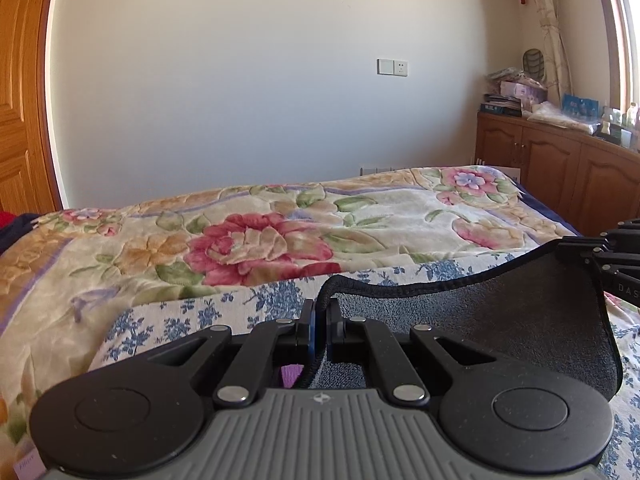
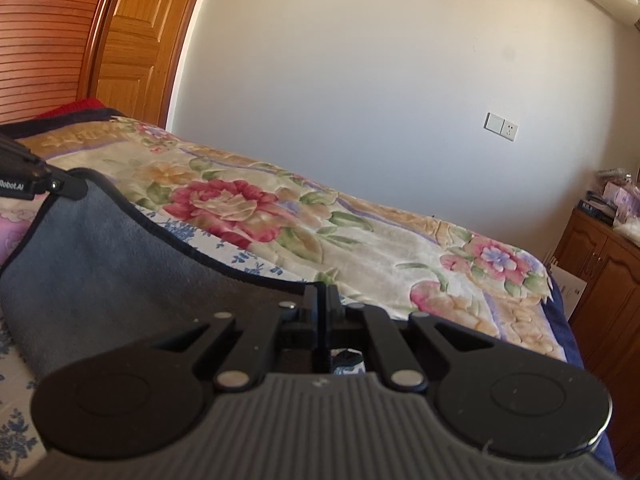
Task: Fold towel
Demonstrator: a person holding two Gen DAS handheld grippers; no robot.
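Both grippers were clamped on the same dark grey towel (image 1: 500, 320). Nearest the left wrist camera, the left gripper (image 1: 320, 312) had its fingers pressed together on the towel's black corded hem, which bunched up between the tips. From there the cloth stretched to the right, slack in the middle, to the right gripper (image 1: 592, 256), seen at the frame's edge holding the other corner. In the right wrist view the right gripper (image 2: 324, 296) likewise had its fingers drawn tight on the hem, and the towel (image 2: 100, 260) ran leftward and up to the left gripper (image 2: 60, 186), whose tip pinched the far corner. Under the held towel lay a white cloth with blue flower sprigs (image 1: 192, 312), spread on the bed. Beyond it a cream blanket with large red and pink flowers (image 1: 260, 244) covered the rest of the bed. Farther back stood a plain pale wall with a white switch and socket plate (image 1: 392, 67). A wooden door (image 1: 20, 100) stood at the left, and a wooden cabinet (image 1: 560, 168) loaded with boxes and bottles at the right, beside a curtain (image 1: 554, 20).
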